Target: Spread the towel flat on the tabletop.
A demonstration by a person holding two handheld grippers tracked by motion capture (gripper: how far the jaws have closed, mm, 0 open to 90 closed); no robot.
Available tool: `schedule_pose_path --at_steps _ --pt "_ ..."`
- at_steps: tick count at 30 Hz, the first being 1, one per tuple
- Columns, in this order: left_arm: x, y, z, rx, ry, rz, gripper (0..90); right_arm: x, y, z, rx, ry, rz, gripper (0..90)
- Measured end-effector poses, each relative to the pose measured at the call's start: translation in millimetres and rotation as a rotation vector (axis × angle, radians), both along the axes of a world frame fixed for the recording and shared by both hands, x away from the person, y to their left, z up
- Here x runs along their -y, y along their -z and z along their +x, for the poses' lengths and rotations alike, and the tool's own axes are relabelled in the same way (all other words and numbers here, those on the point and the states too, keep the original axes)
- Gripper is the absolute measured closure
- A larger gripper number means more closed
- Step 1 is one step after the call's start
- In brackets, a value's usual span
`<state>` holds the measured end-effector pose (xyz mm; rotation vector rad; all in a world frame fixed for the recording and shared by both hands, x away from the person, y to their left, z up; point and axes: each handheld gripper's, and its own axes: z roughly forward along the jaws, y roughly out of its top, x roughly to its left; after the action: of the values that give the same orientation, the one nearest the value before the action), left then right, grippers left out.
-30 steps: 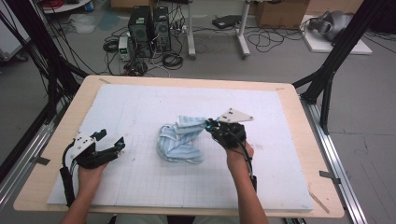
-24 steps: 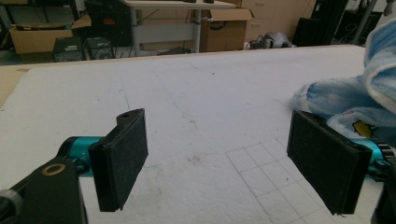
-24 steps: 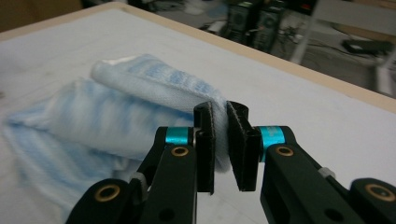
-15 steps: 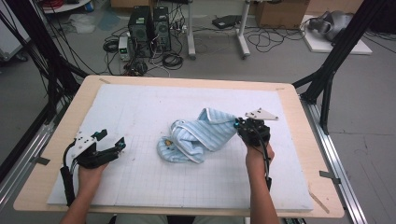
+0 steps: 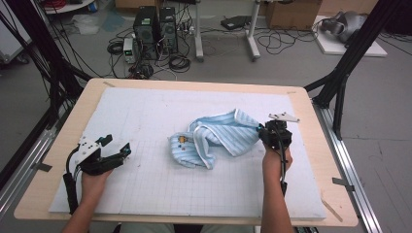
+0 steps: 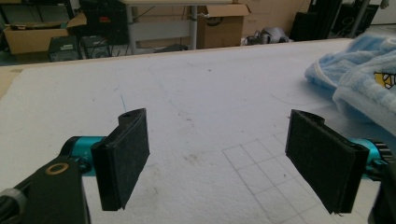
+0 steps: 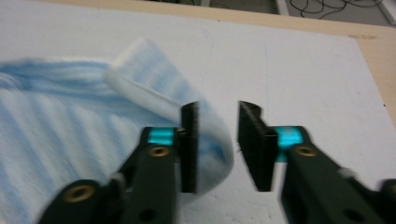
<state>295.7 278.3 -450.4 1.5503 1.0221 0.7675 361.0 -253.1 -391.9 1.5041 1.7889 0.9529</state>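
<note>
A light blue striped towel [image 5: 218, 138] with a white border lies rumpled in the middle of the white grid mat [image 5: 145, 184]. One corner is drawn out to the right. My right gripper [image 5: 263, 132] is at that corner. In the right gripper view its jaws [image 7: 217, 144] stand parted, and the towel's edge [image 7: 70, 116] hangs loose against the left pad. My left gripper [image 5: 118, 143] rests at the mat's left side, open wide [image 6: 229, 158], with nothing between its pads. The towel [image 6: 355, 74] lies well off to its right.
The mat covers a wooden table [image 5: 43, 194] with bare wood at the edges. Black frame posts [image 5: 340, 82] stand at the table's corners. Computers and cables [image 5: 155, 29] sit on the floor beyond the far edge.
My right gripper has carried the towel's corner rightward, stretching the bunched towel out across the mat, and its jaws now stand parted. The left gripper has stayed put.
</note>
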Motion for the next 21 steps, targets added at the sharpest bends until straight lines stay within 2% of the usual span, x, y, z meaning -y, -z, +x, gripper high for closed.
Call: schedule_pose_path --at_steps 1,3,4,7,8,9,10,12,13,14,16,17,18,19,21 --pt "0.3 0.0 0.1 -0.003 0.0 0.0 21.8 -1.1 -1.5 -2.9 0.021 -0.008 0.016 59.9" --pt "0.4 0.0 0.2 -0.003 0.001 0.0 21.9 -6.7 -5.6 -9.8 0.055 -0.043 0.039 52.4" --pt "0.5 0.0 0.3 -0.005 -0.001 0.0 21.9 -11.6 -6.8 -14.9 0.072 -0.082 0.073 50.1" --pt "0.9 0.0 0.4 -0.005 -0.003 0.002 21.9 -26.1 -5.0 -25.9 0.087 -0.169 0.094 46.3" --pt "1.1 0.0 0.5 -0.003 -0.002 0.001 21.9 -31.6 -3.2 -29.5 0.09 -0.203 0.118 44.9" --pt "1.1 0.0 0.5 -0.003 -0.002 0.001 21.9 -31.6 -3.2 -29.5 0.09 -0.203 0.118 44.9" --pt "1.1 -0.1 0.4 -0.005 -0.002 0.006 21.9 -46.4 -0.1 -36.8 0.1 -0.265 0.129 40.3" --pt "1.3 -0.2 0.8 -0.007 -0.002 0.012 21.9 -53.9 0.8 -39.8 0.11 -0.285 0.118 38.8" --pt "1.4 -0.3 0.9 -0.01 -0.001 0.013 21.9 -66.6 2.1 -43.5 0.126 -0.337 0.101 37.8" --pt "1.8 -0.1 1.0 -0.01 -0.001 0.01 21.9 -66.6 2.1 -43.5 0.126 -0.337 0.101 37.8" --pt "1.8 -0.1 1.1 -0.009 0.0 0.012 21.9 -83.3 3.2 -46.5 0.131 -0.393 0.106 37.5" --pt "1.8 -0.2 1.0 -0.01 -0.001 0.014 21.9 -97.7 4.7 -48.1 0.134 -0.45 0.116 37.6" --pt "1.6 -0.3 1.2 -0.01 0.001 0.015 21.9 -97.7 4.7 -48.1 0.134 -0.45 0.116 37.6" --pt "1.8 -0.2 1.0 -0.011 -0.001 0.012 21.9 -112.5 6.9 -50.0 0.127 -0.497 0.107 38.5" --pt "1.9 -0.2 1.1 -0.012 -0.001 0.013 21.9 -117.2 8.0 -50.3 0.124 -0.513 0.097 39.9"
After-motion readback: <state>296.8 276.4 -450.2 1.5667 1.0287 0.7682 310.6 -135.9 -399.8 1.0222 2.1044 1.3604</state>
